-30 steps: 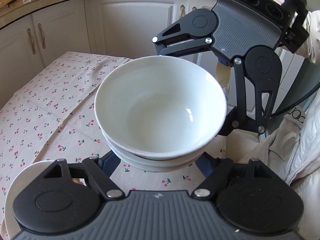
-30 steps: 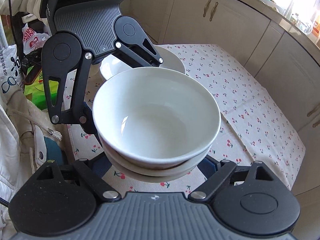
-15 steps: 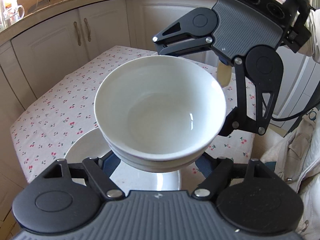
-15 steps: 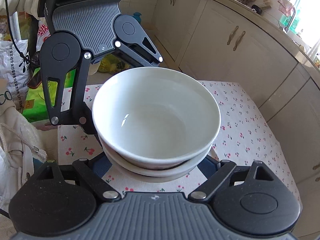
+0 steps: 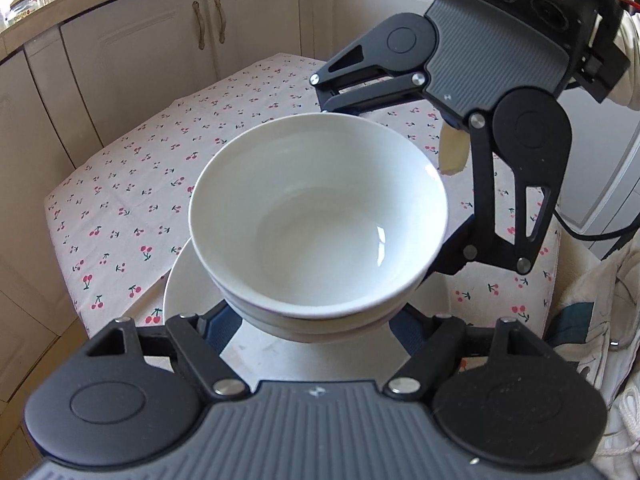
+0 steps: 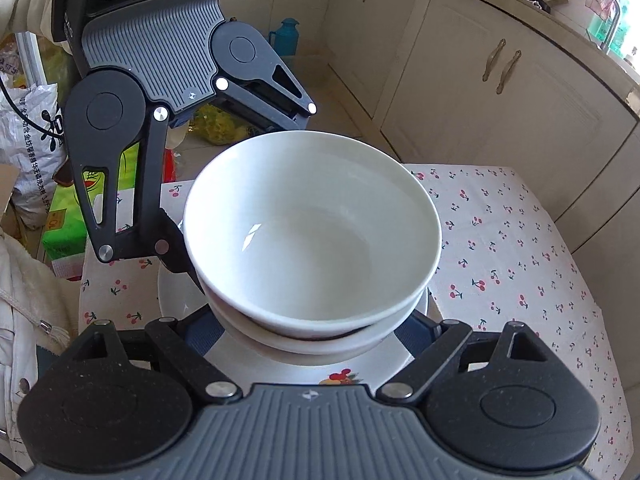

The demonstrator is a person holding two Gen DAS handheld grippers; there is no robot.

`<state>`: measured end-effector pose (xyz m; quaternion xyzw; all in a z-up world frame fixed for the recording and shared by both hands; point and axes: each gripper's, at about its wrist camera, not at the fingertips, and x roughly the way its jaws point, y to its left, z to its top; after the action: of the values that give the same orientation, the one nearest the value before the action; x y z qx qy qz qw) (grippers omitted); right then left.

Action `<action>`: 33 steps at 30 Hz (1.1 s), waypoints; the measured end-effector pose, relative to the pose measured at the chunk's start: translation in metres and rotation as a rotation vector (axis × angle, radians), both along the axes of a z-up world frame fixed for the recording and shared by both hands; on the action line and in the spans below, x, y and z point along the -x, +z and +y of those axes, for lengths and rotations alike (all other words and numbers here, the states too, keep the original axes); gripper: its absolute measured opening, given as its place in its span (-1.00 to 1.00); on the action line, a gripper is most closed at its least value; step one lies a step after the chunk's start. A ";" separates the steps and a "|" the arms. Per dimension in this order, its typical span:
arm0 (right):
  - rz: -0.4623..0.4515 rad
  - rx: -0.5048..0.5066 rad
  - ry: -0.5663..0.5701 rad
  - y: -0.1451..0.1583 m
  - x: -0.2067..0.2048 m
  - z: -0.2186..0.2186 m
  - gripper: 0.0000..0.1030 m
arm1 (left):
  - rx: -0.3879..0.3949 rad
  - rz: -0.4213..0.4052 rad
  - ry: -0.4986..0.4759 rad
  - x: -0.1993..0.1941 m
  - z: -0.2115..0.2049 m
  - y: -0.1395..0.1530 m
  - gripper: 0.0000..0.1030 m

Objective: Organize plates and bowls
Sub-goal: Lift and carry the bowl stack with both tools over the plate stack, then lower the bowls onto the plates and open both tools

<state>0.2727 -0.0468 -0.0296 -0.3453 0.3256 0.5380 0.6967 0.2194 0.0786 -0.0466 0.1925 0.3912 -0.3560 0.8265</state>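
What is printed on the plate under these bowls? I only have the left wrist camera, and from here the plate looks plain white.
Observer: The right wrist view shows a colourful fruit print near the rim of the plate, just below the stacked bowls.
Operator: Anything past the table edge on that side?
Observer: A green carton sits just beyond the table.
Operator: And on the floor?
Observer: A teal flask stands by the cabinets.
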 end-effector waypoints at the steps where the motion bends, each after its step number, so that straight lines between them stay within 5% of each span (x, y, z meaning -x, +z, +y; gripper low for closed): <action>1: 0.005 0.000 -0.001 -0.002 -0.002 0.002 0.81 | -0.002 0.001 0.003 -0.001 0.000 -0.001 0.54; 15: 0.075 -0.027 -0.067 -0.008 -0.007 0.001 0.81 | 0.009 -0.047 0.040 0.007 0.013 -0.006 0.54; 23: -0.010 -0.057 -0.147 0.008 0.022 -0.015 1.00 | 0.097 -0.089 0.174 0.040 0.025 0.002 0.86; 28: -0.110 -0.031 -0.345 0.020 0.047 -0.035 1.00 | 0.154 -0.184 0.296 0.077 0.023 0.019 0.98; 33: -0.100 -0.117 -0.595 0.037 0.075 -0.063 1.00 | 0.179 -0.261 0.463 0.106 0.007 0.033 0.99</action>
<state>0.1975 -0.1099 0.0070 -0.2201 0.3463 0.3107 0.8574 0.1130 0.0854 -0.0136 0.0685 0.2817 -0.1631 0.9430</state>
